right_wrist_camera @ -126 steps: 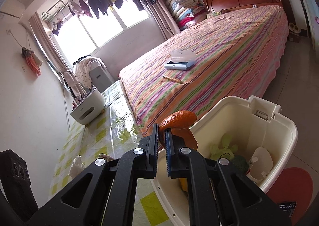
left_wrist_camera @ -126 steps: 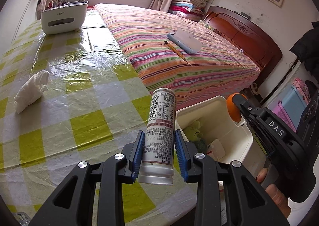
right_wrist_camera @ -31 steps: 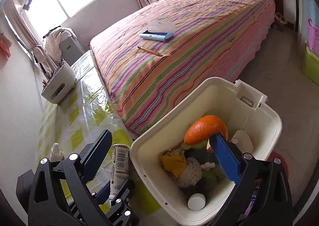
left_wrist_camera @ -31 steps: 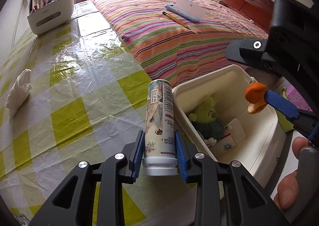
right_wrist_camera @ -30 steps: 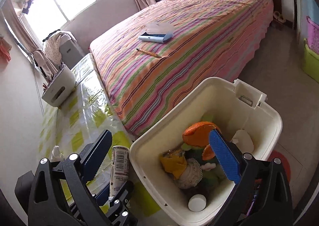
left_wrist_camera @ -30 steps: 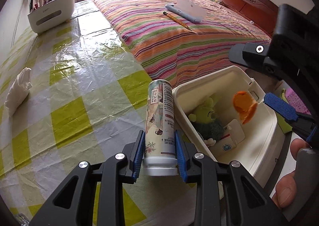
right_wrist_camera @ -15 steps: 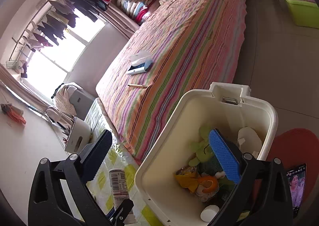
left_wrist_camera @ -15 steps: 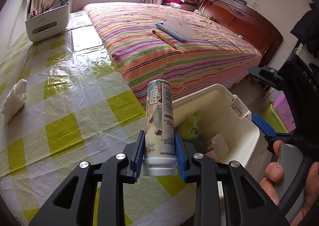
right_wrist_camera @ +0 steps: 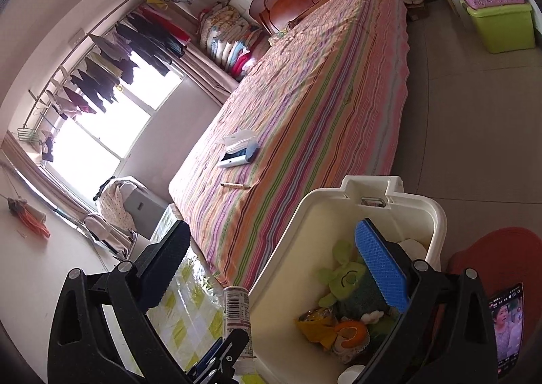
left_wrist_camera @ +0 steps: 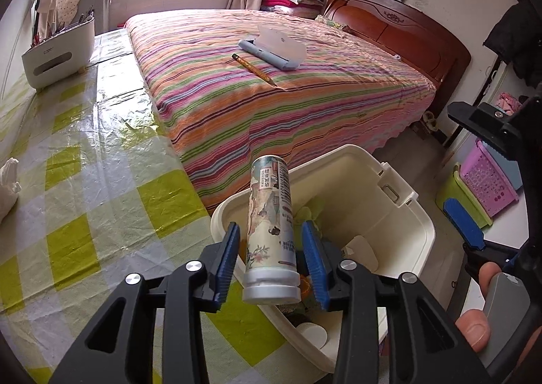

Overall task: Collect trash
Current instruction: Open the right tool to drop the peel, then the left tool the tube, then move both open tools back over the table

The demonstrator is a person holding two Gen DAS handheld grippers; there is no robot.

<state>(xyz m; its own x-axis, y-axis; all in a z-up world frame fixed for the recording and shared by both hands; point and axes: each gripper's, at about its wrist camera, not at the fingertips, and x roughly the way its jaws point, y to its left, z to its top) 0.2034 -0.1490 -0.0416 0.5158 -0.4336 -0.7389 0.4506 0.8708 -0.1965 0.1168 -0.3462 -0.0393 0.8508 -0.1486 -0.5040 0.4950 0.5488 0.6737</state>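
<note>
Left wrist view: left gripper (left_wrist_camera: 273, 260) jaws just parted, blue pads clear of tall can (left_wrist_camera: 271, 235), upright, cap end nearest, over white bin (left_wrist_camera: 411, 214) rim. Clamped half a second back. Right gripper (right_wrist_camera: 271, 269) wide open, empty; orange peel (right_wrist_camera: 350, 329) now in bin.

My left gripper (left_wrist_camera: 271, 258) is matt black plastic with ribbed blue rubbery pads (left_wrist_camera: 227, 258) and shiny metal screws. The can (left_wrist_camera: 271, 235) between them wears a glossy printed paper label over a dull silvery metal end. The bin (left_wrist_camera: 399, 201) is smooth cream plastic. A crinkled, glossy clear plastic film covers the checked table (left_wrist_camera: 84, 180); the bed (left_wrist_camera: 264, 86) carries soft striped cloth under a polished wooden headboard (left_wrist_camera: 399, 28)
</note>
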